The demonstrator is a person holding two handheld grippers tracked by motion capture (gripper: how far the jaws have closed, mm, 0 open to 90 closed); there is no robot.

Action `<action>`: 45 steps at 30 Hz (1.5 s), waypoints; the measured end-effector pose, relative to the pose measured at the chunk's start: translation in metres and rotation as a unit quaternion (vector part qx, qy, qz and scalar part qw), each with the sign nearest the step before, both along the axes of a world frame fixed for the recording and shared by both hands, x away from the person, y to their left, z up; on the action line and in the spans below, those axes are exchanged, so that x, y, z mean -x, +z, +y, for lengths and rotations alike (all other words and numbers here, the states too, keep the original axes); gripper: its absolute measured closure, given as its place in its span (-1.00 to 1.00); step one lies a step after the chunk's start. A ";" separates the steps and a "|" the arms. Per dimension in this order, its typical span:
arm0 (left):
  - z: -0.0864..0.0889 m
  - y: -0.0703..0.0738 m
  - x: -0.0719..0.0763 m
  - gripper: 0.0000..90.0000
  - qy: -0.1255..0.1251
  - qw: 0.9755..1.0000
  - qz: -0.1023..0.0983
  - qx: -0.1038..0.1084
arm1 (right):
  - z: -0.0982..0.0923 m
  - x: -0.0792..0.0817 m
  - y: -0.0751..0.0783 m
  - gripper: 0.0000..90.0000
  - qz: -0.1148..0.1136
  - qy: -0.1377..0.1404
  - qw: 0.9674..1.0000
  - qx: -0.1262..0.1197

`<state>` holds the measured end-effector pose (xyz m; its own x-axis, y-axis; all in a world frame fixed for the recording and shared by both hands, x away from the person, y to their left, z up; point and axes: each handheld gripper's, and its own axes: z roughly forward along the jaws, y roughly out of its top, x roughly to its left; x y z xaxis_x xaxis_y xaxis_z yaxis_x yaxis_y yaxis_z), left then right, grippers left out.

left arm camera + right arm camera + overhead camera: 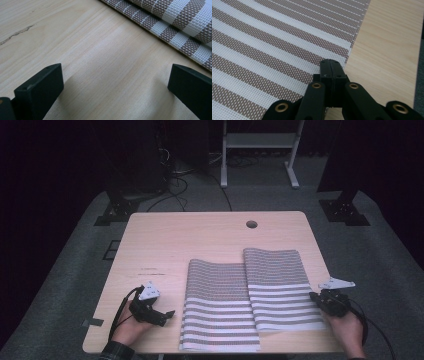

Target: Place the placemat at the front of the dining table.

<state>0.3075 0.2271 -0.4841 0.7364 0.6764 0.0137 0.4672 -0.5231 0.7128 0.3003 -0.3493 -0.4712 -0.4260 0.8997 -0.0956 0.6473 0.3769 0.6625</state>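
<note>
Two brown-and-white striped woven mats lie flat side by side on the wooden table point(200, 235). The left mat point(219, 307) reaches the near edge, and the right mat point(279, 287) overlaps its right side. My left gripper point(169, 314) rests on bare wood just left of the left mat, with its jaws wide open and nothing between them. In the left gripper view, that gripper point(115, 82) faces the mat's edge point(175, 22). My right gripper point(313, 296) is at the right mat's right edge. The right gripper point(330, 66) has its jaws pressed together over the mat's border point(274, 50).
A round cable hole point(251, 224) sits near the table's far edge. Grey carpet surrounds the table, with black stand feet point(344, 210) and a white frame point(260, 150) behind it. A strip of bare wood point(387, 50) runs right of the mats.
</note>
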 end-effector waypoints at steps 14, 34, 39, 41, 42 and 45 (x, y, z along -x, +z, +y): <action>0.000 0.000 0.000 -1.00 0.000 1.000 0.000 0.000 | -0.010 0.007 0.011 0.57 -0.012 -0.025 0.999 -0.045; 0.000 0.000 0.000 -1.00 0.000 1.000 0.000 0.000 | -0.008 0.057 0.006 0.19 0.021 -0.046 0.998 -0.040; 0.000 0.000 0.000 -1.00 0.000 1.000 0.000 0.000 | -0.012 0.064 0.003 0.17 0.030 -0.051 0.997 -0.047; 0.000 0.000 0.000 -1.00 0.000 1.000 0.000 0.000 | -0.011 0.065 0.001 0.20 0.034 -0.051 0.997 -0.048; 0.000 0.000 0.000 -1.00 0.000 1.000 0.000 0.000 | -0.012 0.065 0.001 0.20 0.034 -0.051 0.997 -0.050; 0.000 0.000 0.000 -1.00 0.000 1.000 0.000 0.000 | -0.011 0.064 0.001 0.26 0.034 -0.051 0.997 -0.047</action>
